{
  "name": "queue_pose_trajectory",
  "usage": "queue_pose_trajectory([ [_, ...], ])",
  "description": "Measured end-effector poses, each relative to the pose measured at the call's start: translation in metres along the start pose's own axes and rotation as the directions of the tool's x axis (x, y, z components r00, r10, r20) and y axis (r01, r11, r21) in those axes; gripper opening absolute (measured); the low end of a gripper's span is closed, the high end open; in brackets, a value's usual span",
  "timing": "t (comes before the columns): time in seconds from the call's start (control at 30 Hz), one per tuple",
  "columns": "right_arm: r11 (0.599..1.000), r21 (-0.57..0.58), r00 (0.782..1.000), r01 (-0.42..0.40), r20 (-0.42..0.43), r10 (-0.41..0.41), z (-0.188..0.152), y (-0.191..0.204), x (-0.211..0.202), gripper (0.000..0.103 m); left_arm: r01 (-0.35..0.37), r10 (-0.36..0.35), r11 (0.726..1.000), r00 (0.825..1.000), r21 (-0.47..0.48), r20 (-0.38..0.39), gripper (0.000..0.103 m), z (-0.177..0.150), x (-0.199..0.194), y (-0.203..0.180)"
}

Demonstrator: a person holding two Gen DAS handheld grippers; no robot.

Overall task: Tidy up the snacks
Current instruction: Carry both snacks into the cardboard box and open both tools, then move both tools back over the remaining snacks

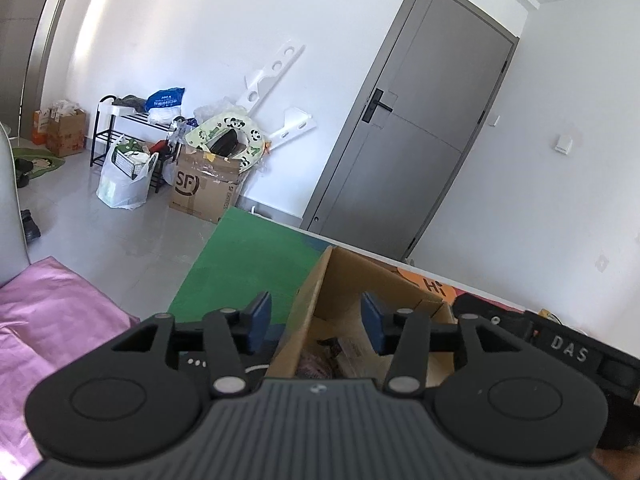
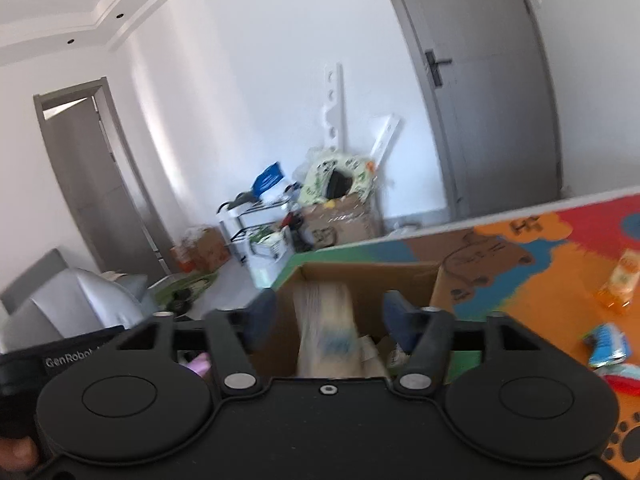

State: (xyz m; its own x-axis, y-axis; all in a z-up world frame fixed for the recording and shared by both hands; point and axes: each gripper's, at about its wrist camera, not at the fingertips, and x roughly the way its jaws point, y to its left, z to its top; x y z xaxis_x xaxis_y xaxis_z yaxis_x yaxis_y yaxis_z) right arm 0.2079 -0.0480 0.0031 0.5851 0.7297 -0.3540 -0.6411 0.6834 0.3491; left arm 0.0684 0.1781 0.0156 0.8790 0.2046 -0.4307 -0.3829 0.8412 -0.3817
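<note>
Snacks are what we inspect, and most of them sit inside the open cardboard box on the colourful play mat. In the right wrist view a pale packet, badly blurred, stands between the blue pads of the right gripper, its long axis running roughly from 6 to 12 o'clock and its upper end tipped toward the box's far wall. The pads stand apart with clear space on either side of the packet and do not press on it, so we judge it is being let go into the box rather than carried. Which face or end of the packet leads we cannot tell through the blur. Outside the box, at 3 o'clock in that view, an orange packet and a blue and white wrapper lie loose on the mat, well apart from the box; we judge these are yet to be gathered. In the left wrist view the left gripper hovers over the box's near left corner with its jaws apart and nothing between them, one pad outside the box wall and one above the interior, where dark wrapped items lie at the bottom. We judge the box is set at the mat's near side so that both hands can reach it. Behind, at 11 o'clock, a grey door and household clutter play no part.
</note>
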Motion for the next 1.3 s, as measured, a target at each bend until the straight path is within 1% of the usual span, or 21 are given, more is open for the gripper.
queue_pose_trajectory([
  [0.1, 0.999, 0.034, 1.000, 0.008, -0.014, -0.007, -0.001, -0.010, -0.005, 0.065, 0.008, -0.008, 1.000, 1.000, 0.001, -0.009, 0.053, -0.004, 0.000, -0.003],
  [0.2, 0.998, 0.055, 0.999, 0.035, -0.012, -0.035, -0.004, -0.020, -0.014, 0.070, 0.025, -0.025, 1.000, 1.000, 0.005, -0.013, 0.062, -0.006, 0.000, -0.009],
  [0.23, 0.997, 0.062, 0.999, 0.043, -0.009, -0.042, -0.005, -0.024, -0.016, 0.071, 0.031, -0.030, 0.999, 0.999, 0.010, -0.014, 0.063, -0.008, 0.000, -0.012],
  [0.5, 0.991, 0.106, 0.997, 0.079, 0.006, -0.080, -0.013, -0.049, -0.039, 0.073, 0.066, -0.064, 0.997, 0.998, 0.048, -0.028, 0.074, -0.020, -0.002, -0.034],
  [0.67, 0.987, 0.130, 0.995, 0.096, 0.018, -0.099, -0.018, -0.064, -0.054, 0.074, 0.090, -0.087, 0.993, 0.995, 0.074, -0.044, 0.076, -0.029, -0.005, -0.052],
  [0.8, 0.983, 0.146, 0.993, 0.112, 0.023, -0.117, -0.022, -0.077, -0.068, 0.077, 0.100, -0.095, 0.990, 0.994, 0.096, -0.052, 0.081, -0.037, -0.006, -0.068],
  [0.97, 0.979, 0.156, 0.990, 0.134, 0.024, -0.139, -0.027, -0.093, -0.085, 0.083, 0.106, -0.099, 0.987, 0.993, 0.119, -0.060, 0.084, -0.049, -0.008, -0.086],
  [1.1, 0.974, 0.164, 0.987, 0.155, 0.023, -0.161, -0.031, -0.104, -0.098, 0.085, 0.118, -0.110, 0.984, 0.992, 0.134, -0.065, 0.087, -0.053, -0.009, -0.099],
  [1.23, 0.973, 0.158, 0.984, 0.170, 0.027, -0.177, -0.036, -0.113, -0.111, 0.093, 0.134, -0.124, 0.980, 0.990, 0.148, -0.071, 0.088, -0.057, -0.008, -0.111],
  [1.3, 0.971, 0.159, 0.982, 0.180, 0.026, -0.186, -0.038, -0.116, -0.116, 0.095, 0.142, -0.132, 0.978, 0.988, 0.156, -0.075, 0.088, -0.059, -0.007, -0.117],
])
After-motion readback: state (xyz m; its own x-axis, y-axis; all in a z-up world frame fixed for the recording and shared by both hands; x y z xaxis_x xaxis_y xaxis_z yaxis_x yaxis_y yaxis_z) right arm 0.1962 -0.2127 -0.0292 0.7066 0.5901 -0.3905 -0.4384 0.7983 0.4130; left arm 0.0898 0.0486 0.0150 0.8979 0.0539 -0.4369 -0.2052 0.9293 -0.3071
